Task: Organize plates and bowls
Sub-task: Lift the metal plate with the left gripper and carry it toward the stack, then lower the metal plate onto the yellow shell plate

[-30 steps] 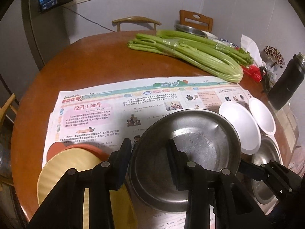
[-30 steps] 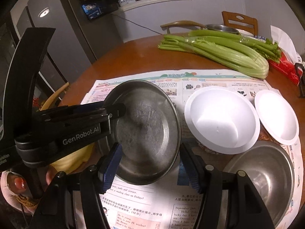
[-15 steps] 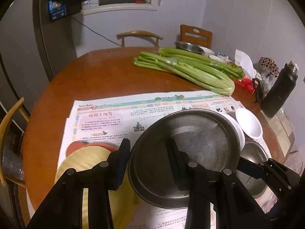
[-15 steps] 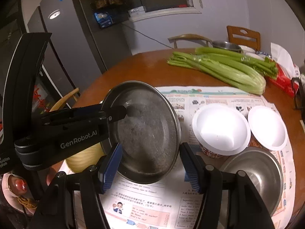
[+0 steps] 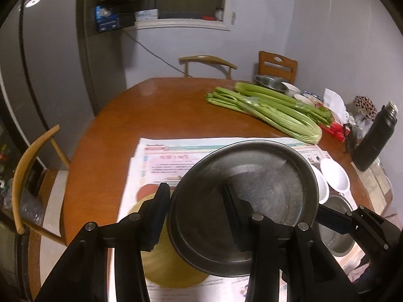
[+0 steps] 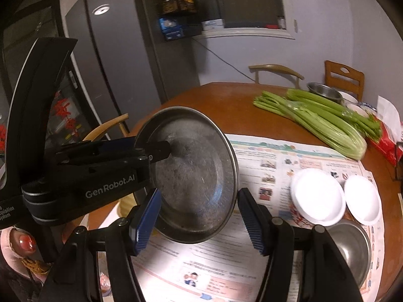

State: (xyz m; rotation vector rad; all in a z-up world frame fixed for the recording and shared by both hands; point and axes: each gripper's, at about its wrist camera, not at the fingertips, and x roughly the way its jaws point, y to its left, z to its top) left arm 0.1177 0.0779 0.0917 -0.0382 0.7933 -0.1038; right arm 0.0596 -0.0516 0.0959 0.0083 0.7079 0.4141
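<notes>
Gripping the steel plate (image 5: 252, 201) aloft, left fingers (image 5: 161, 214) hide white bowls (image 6: 317, 198); right fingers (image 6: 148, 216) gape.

A scratched steel plate (image 6: 194, 176) hangs tilted above the newspaper, its rim pinched by the left claw (image 5: 194, 216); below it a yellow plate (image 5: 171, 269) lies flat over an orange one (image 5: 148, 191); to the right sit two white bowls (image 6: 317, 198), touching, with a steel bowl (image 6: 352, 249) just in front.
</notes>
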